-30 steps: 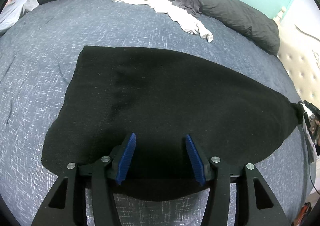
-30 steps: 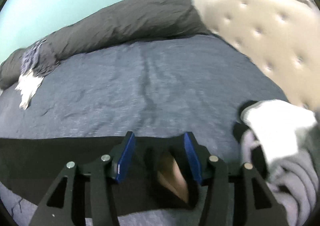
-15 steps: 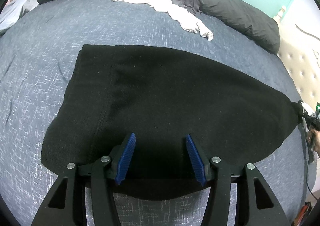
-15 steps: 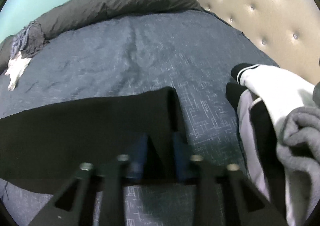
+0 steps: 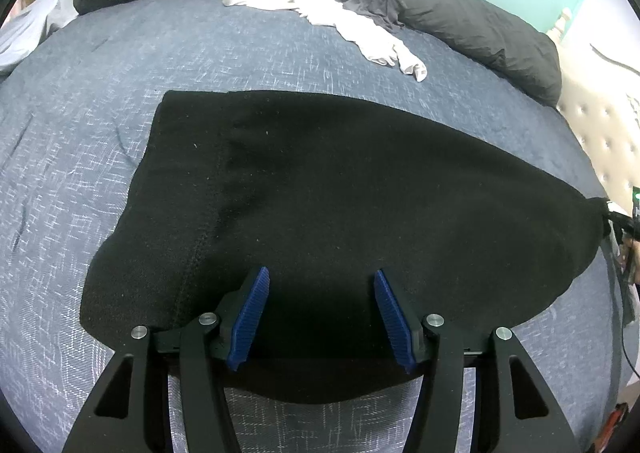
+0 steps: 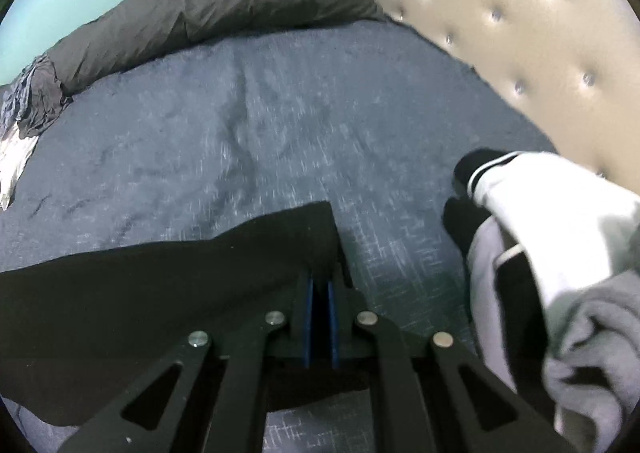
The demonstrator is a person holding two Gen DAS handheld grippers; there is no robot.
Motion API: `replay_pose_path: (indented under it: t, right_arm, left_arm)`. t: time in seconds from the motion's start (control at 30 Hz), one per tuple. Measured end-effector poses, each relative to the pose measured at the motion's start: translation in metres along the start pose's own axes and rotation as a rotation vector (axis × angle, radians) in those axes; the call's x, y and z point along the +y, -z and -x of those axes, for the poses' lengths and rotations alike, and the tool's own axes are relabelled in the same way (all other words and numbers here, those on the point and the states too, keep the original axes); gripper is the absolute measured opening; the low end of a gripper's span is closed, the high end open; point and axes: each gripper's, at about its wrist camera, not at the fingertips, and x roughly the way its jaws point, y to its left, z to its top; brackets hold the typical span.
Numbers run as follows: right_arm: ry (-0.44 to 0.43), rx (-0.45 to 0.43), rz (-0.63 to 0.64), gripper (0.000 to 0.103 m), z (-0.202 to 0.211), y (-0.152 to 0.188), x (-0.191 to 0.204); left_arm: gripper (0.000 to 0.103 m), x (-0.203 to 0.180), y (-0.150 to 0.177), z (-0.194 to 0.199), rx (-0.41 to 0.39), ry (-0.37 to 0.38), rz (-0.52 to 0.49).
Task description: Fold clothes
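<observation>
A black fleece garment (image 5: 340, 205) is lying spread flat across the blue bedspread, filling the middle of the left wrist view, its far corner at three o'clock pinched up to a point.

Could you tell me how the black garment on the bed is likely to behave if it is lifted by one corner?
The black garment would probably drape limply: it lies flat and bunches where the right claw pinches its corner. Its fuzzy, fleece-like surface suggests little slipping. It looks thick, so perhaps somewhat heavy.
</observation>
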Motion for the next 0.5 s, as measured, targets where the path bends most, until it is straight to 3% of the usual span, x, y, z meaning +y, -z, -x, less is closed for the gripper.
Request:
replay_pose_path:
  t: [0.2,0.27,0.5]
  right_arm:
    - [0.037,0.049,-0.017,0.015,-0.012,0.007,-0.012]
    - [0.052,0.026,-0.015,0.026,-0.007,0.01,-0.012]
    - [0.107,-0.102,0.014,0.027,0.032,0.021,-0.001]
  left_arm:
    - [0.059,0.001,0.0,-0.001,-0.003,0.0,0.006]
    - [0.06,0.001,0.0,-0.002,-0.003,0.0,0.007]
    - [0.063,0.0,-0.001,-0.002,0.0,0.006,0.014]
